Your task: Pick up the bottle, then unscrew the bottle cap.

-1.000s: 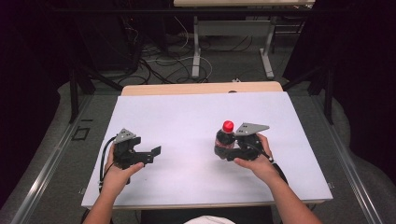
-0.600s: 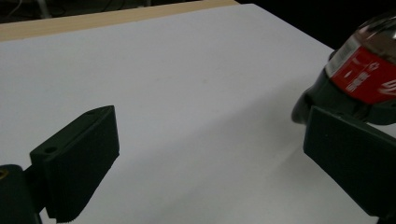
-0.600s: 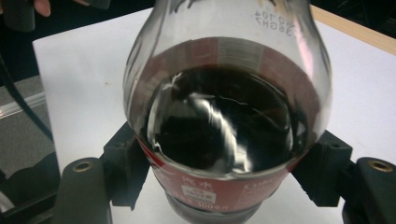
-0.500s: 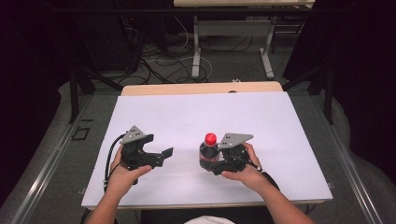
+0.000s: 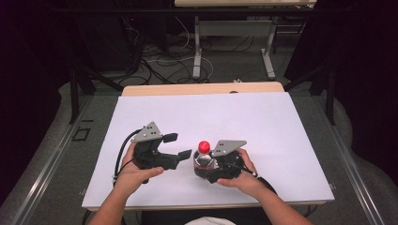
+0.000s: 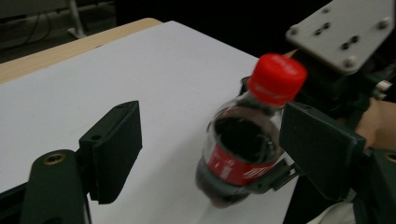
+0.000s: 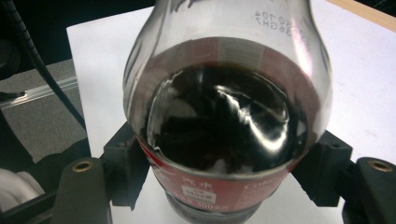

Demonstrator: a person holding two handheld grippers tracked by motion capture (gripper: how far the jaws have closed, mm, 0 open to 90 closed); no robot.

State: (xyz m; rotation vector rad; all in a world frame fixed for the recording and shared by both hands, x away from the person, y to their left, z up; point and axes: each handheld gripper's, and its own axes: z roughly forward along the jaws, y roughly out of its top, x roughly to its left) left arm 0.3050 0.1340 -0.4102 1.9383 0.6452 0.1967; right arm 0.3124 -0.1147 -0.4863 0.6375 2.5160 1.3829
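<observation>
The right gripper [image 5: 210,165] now holds the bottle [image 5: 203,159] further left and nearer. The left gripper [image 5: 178,146] comes right towards its cap, jaws closing, nothing pressed between them.

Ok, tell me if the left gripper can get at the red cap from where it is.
Probably yes. The left gripper stands open beside the bottle, nothing lies between it and the red cap, and the right gripper clamps lower, at the label.

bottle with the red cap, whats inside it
The clear plastic bottle with the red cap holds dark brown liquid reaching its shoulder; the neck above is clear. The red label band covers the liquid lower down.
</observation>
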